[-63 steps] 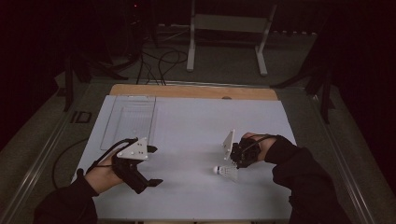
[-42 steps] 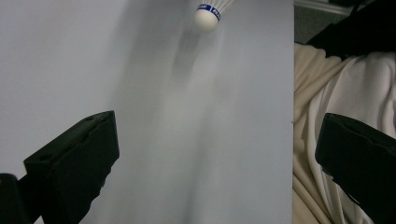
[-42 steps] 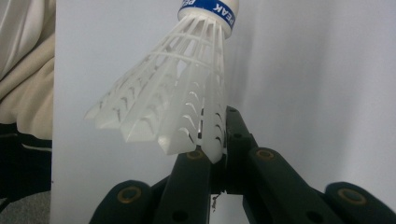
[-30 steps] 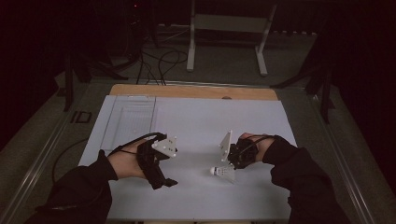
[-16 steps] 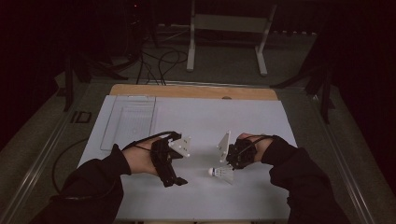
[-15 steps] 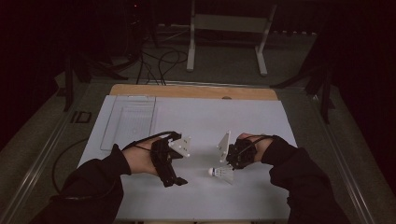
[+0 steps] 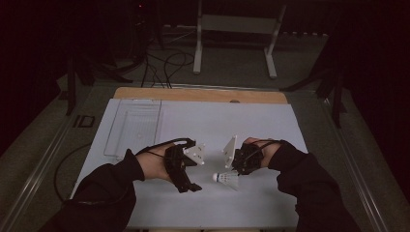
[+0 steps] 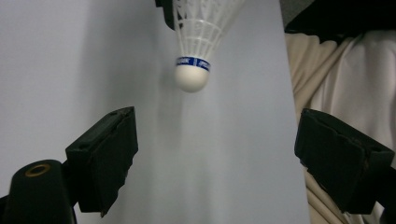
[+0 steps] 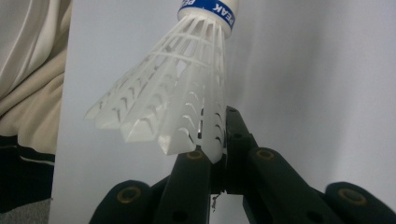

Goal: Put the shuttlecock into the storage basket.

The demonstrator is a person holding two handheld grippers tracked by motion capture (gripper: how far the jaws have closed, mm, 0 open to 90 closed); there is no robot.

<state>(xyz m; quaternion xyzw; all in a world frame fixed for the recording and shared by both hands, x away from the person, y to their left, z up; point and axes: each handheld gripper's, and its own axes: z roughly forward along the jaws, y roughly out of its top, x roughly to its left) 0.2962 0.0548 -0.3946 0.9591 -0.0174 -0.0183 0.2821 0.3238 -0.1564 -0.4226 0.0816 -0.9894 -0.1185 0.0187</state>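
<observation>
Right now my right hand-held gripper (image 9: 219,154) is clamped shut on the rim of the shuttlecock (image 9: 187,93) skirt, low in the middle of the right gripper view, and the cork end points up and away toward the top of that frame. In the left gripper view my left hand-held gripper (image 8: 215,158) stands wide apart at the bottom corners; its jaws have just been closing a little, with nothing between them yet, and the white cork of the shuttlecock (image 8: 190,78) hangs just above the gap, top centre.

I think the risk lies in that thin pinch. The skirt is soft plastic lattice, so if my left jaws bump the cork off-line, the shuttlecock could twist or slip out of the right grip. Closing before the cork sits between the pads would only knock it aside.

In the high view, both forearms come up from the bottom edge and turn inward over the white counter (image 7: 290,125). The left hand-held gripper (image 7: 193,186) sits left of centre, and the right hand-held gripper (image 7: 236,170) faces it, with the shuttlecock (image 7: 226,178) held between them, just above the counter.
</observation>
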